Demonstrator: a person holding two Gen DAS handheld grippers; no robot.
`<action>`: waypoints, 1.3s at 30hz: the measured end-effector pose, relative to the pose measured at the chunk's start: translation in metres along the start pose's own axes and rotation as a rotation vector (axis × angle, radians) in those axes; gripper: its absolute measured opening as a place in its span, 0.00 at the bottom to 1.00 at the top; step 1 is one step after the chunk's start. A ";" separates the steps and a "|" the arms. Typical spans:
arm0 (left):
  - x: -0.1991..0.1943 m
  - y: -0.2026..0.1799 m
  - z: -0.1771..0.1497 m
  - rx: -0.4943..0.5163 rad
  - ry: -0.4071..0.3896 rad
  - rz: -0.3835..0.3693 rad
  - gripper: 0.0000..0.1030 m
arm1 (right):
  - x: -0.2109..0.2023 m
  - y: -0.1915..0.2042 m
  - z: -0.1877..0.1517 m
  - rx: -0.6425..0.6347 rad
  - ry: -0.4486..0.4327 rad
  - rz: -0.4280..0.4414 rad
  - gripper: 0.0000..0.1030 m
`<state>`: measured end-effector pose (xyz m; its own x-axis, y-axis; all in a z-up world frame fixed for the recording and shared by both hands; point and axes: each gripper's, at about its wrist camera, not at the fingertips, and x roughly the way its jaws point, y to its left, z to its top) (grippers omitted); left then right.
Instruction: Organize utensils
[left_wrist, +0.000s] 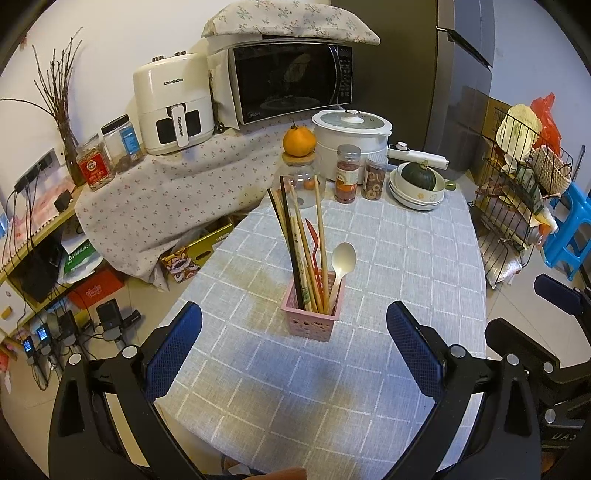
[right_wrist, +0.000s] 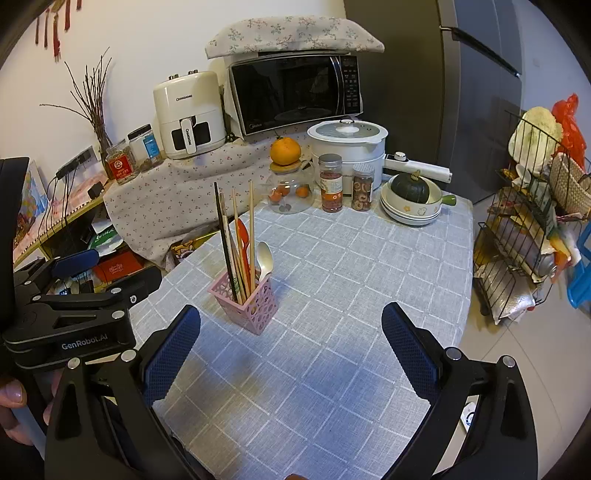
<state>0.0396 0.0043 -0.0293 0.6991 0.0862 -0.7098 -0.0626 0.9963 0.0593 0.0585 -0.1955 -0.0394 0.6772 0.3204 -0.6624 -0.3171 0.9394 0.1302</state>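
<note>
A pink perforated holder (left_wrist: 312, 317) (right_wrist: 247, 301) stands on the grey checked tablecloth. In it stand several wooden and dark chopsticks (left_wrist: 295, 243) (right_wrist: 236, 236), a red plastic utensil (left_wrist: 314, 240) (right_wrist: 242, 230) and a white spoon (left_wrist: 341, 260) (right_wrist: 265, 258). My left gripper (left_wrist: 293, 321) is open, its blue pads either side of the holder but nearer the camera, holding nothing. My right gripper (right_wrist: 291, 328) is open and empty, right of and in front of the holder. The left gripper's body (right_wrist: 74, 314) shows at the left of the right wrist view.
At the table's far end stand a glass jar with an orange on top (left_wrist: 300, 168), two spice jars (left_wrist: 347, 173), stacked bowls with a green squash (left_wrist: 417, 184) and a white cooker (left_wrist: 351, 140). A wire rack (left_wrist: 517, 206) stands right; a microwave (left_wrist: 291, 83) behind.
</note>
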 end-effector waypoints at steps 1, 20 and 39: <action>0.001 0.000 0.000 0.002 0.000 -0.002 0.93 | 0.000 0.000 0.000 0.001 0.000 0.000 0.93; 0.007 0.000 0.000 0.024 0.014 -0.017 0.93 | 0.003 -0.002 0.000 0.005 0.008 0.003 0.93; 0.007 -0.001 0.000 0.032 0.021 -0.028 0.93 | 0.003 -0.002 0.000 0.007 0.006 0.001 0.93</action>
<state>0.0446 0.0040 -0.0337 0.6851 0.0587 -0.7261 -0.0203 0.9979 0.0615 0.0612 -0.1961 -0.0415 0.6725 0.3208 -0.6669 -0.3136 0.9398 0.1359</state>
